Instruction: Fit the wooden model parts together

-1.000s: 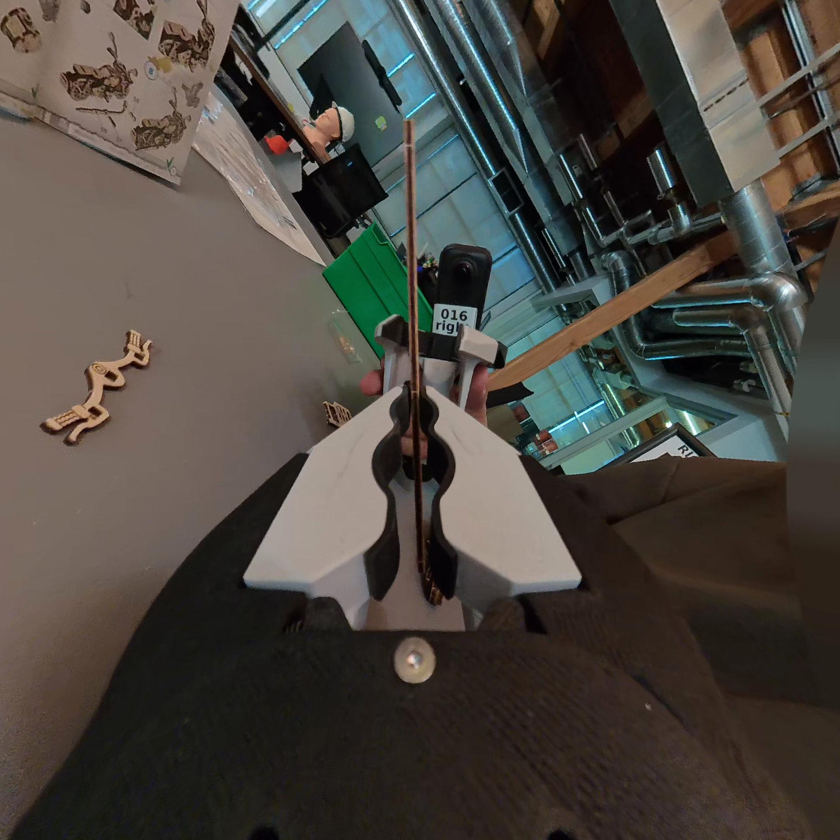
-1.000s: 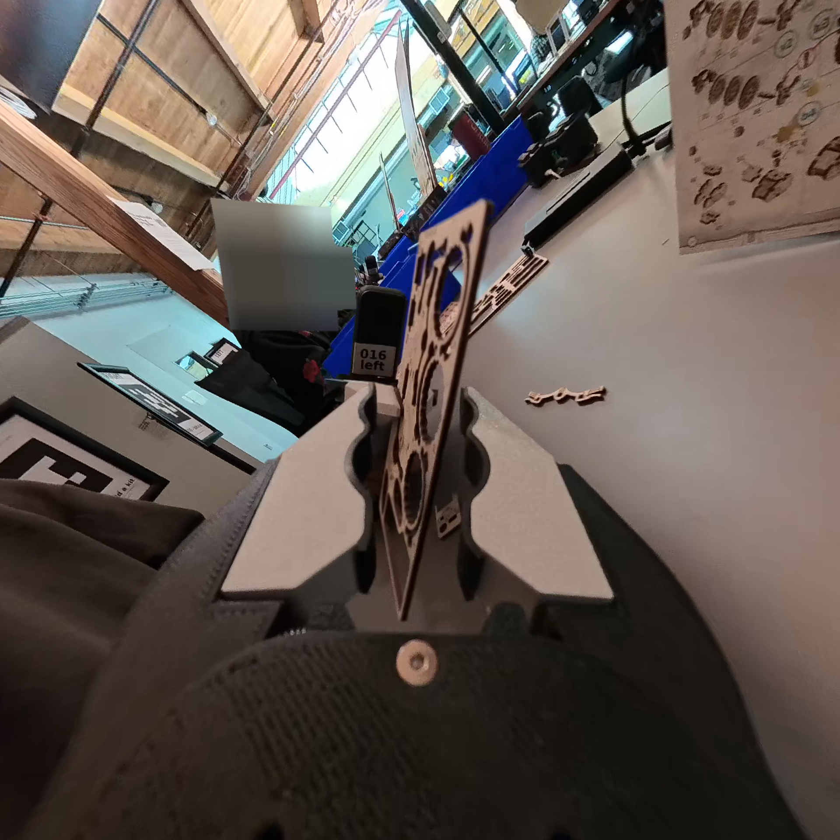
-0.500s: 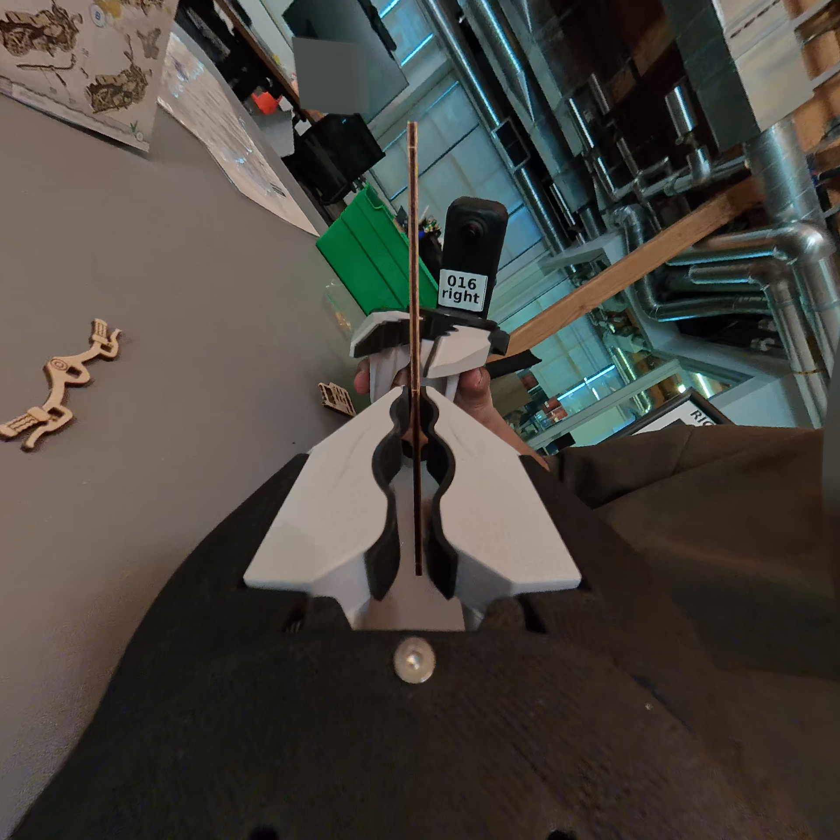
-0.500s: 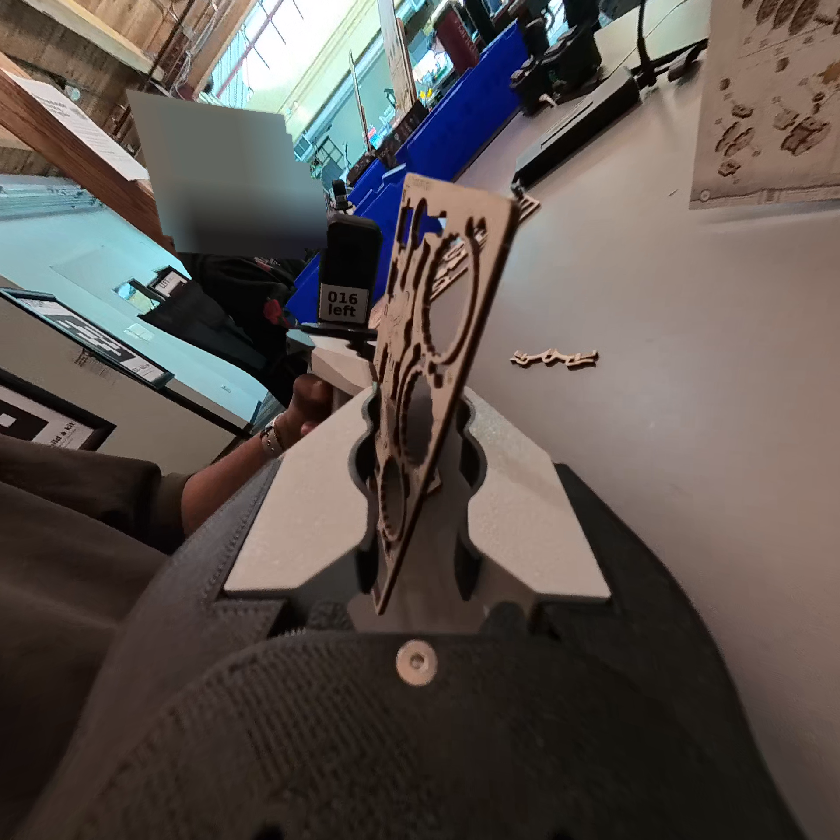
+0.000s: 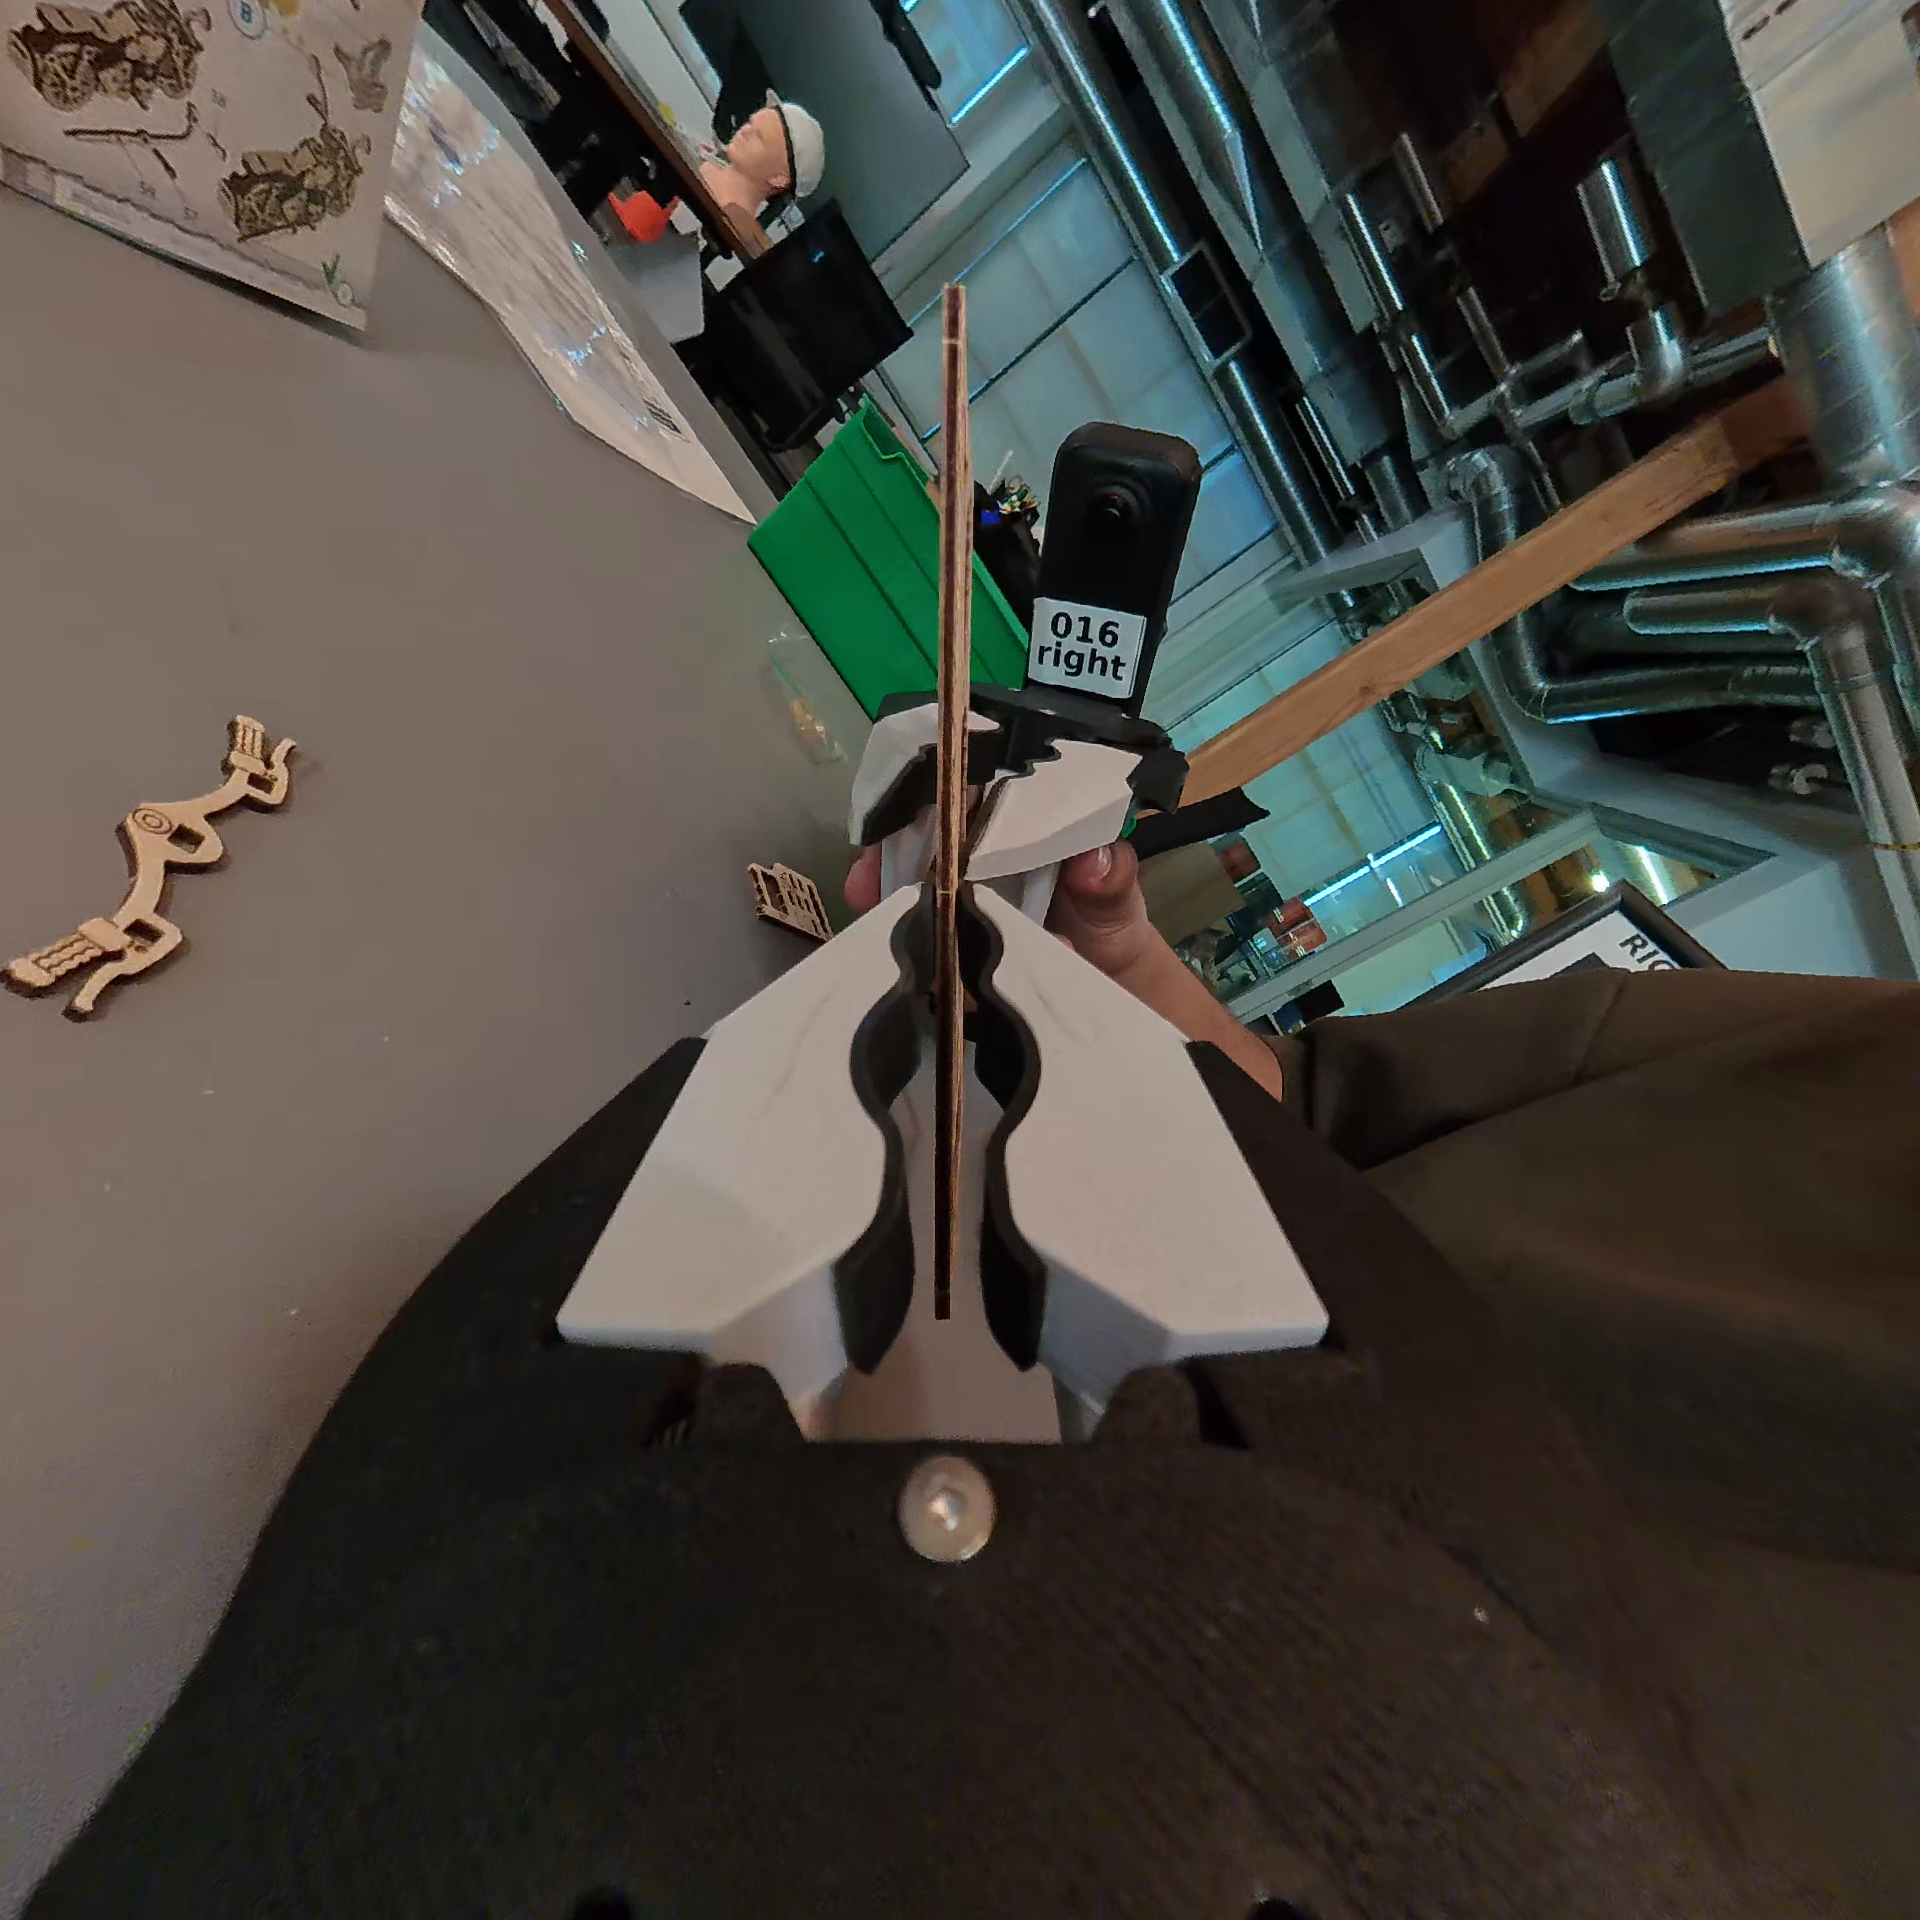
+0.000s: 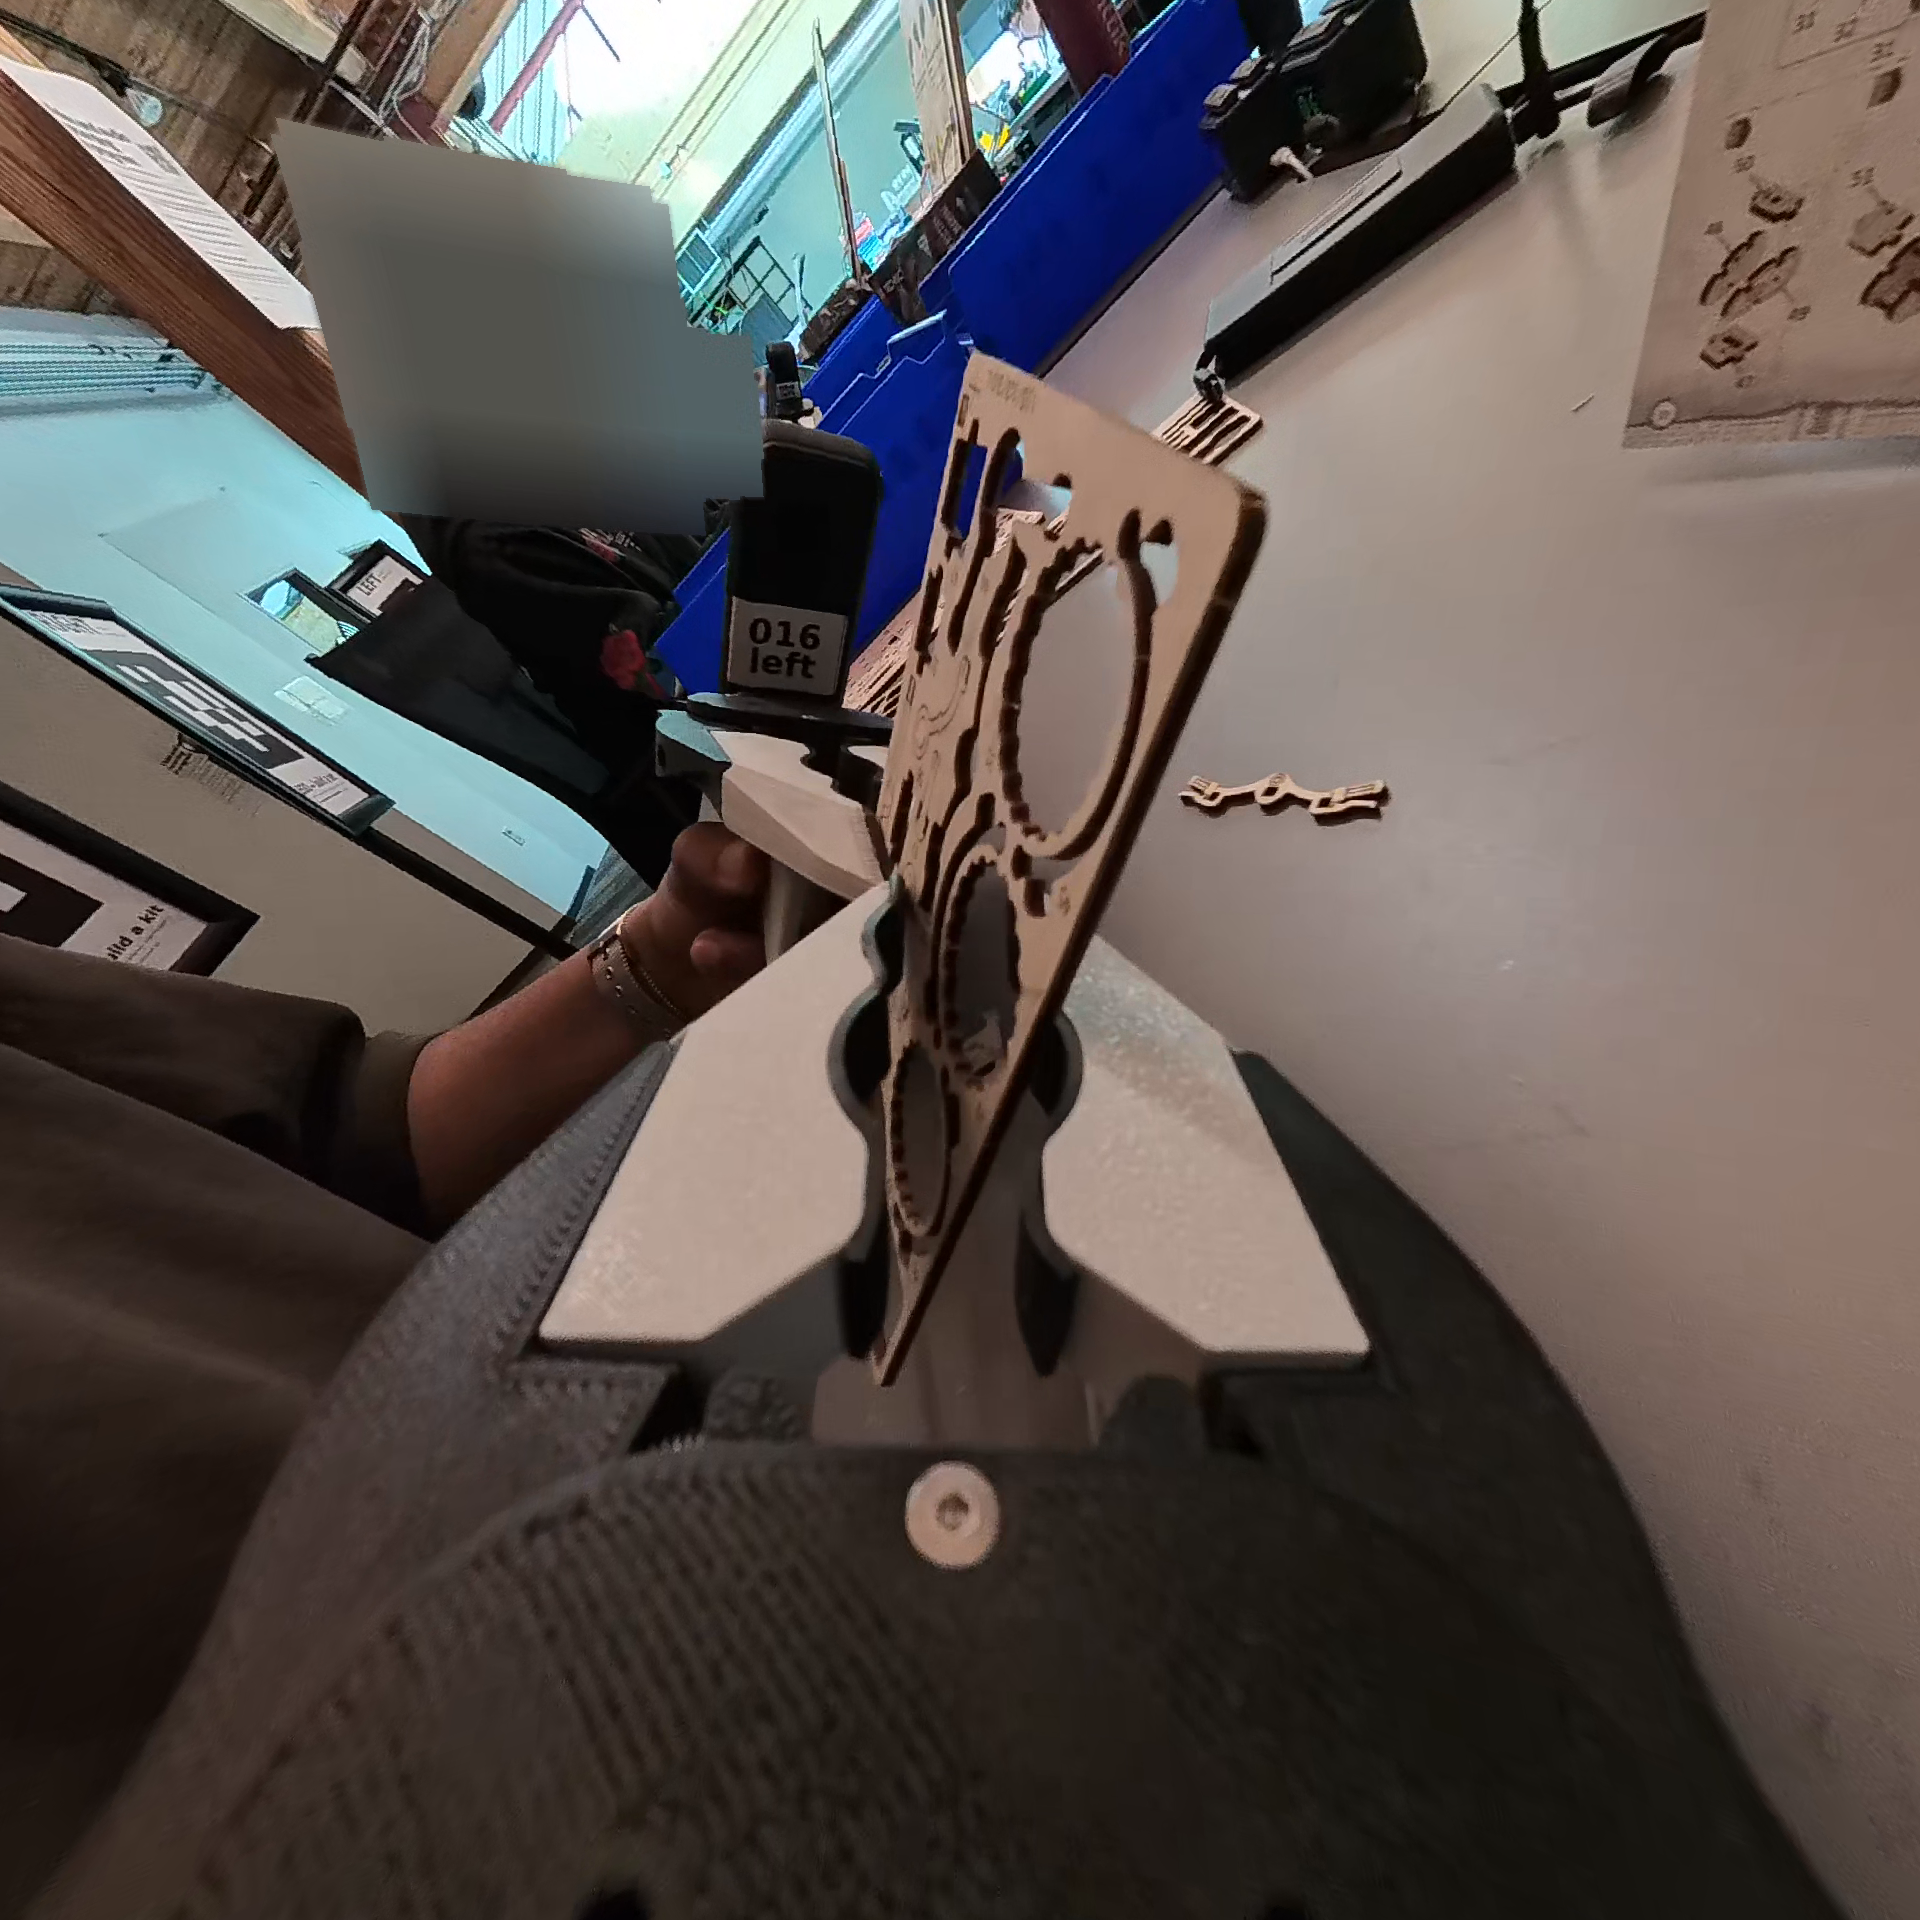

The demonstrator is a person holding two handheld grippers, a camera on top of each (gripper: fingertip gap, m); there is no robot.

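Above grey table (image 5: pixel 416 644), wooden sheet (image 6: pixel 1049 790) upright (edge-on leftward), clamped by both tools (image 5: pixel 948 940) (image 6: pixel 961 1023).

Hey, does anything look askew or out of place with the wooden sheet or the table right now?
Nothing looks damaged or spilled. Both grippers, left and right, clamp the same thin laser-cut plywood sheet, held up off the grey table. One loose cut-out wooden piece lies flat there.

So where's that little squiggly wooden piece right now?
The squiggly wooden piece lies flat on the grey table, at the left in the left wrist view and right of the wooden sheet in the right wrist view, apart from both claws.
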